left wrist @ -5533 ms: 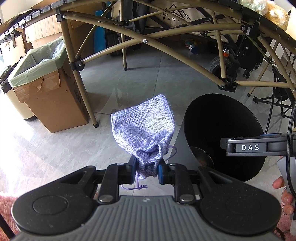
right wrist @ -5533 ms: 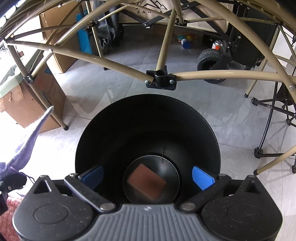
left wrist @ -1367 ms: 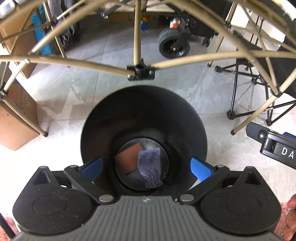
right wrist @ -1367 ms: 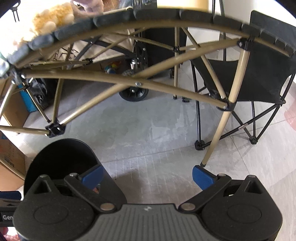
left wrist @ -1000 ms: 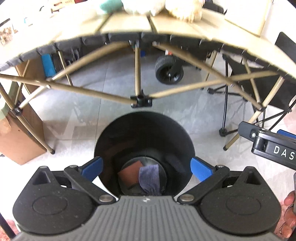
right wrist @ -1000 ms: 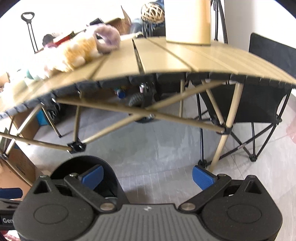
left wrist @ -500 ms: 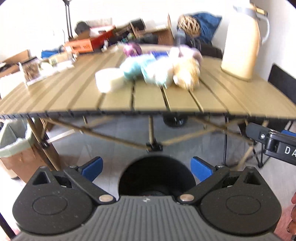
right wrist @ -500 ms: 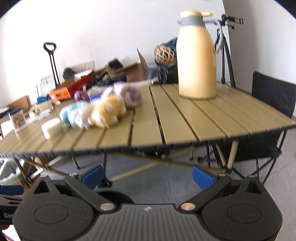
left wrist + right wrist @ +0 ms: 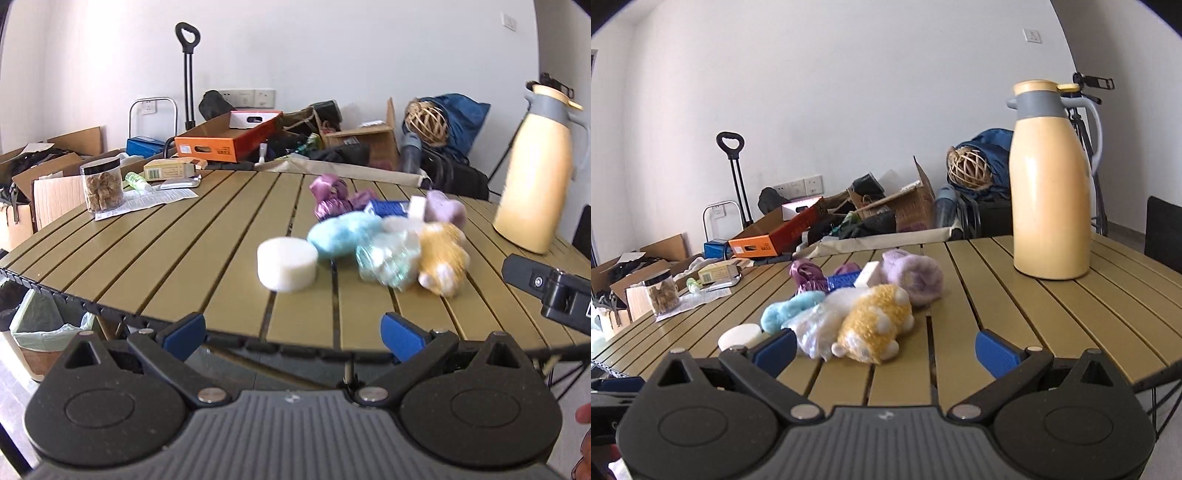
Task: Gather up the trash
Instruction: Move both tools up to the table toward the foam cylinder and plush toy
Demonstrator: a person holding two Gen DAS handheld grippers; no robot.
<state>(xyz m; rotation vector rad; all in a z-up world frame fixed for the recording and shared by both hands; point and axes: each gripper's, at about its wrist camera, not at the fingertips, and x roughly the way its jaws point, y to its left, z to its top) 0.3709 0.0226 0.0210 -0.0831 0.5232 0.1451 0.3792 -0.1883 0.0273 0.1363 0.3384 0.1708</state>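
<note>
With each hand-held gripper spread and empty, the left hand-held gripper (image 9: 291, 334) best takes the disc (image 9: 287, 263) left of the plush (image 9: 441, 260), squarely.

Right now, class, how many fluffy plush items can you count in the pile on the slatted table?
3: a light blue one at the left, a yellow-and-white one at the front, a lilac one behind it. Others may be hidden beneath the crinkled plastic bag.
</note>
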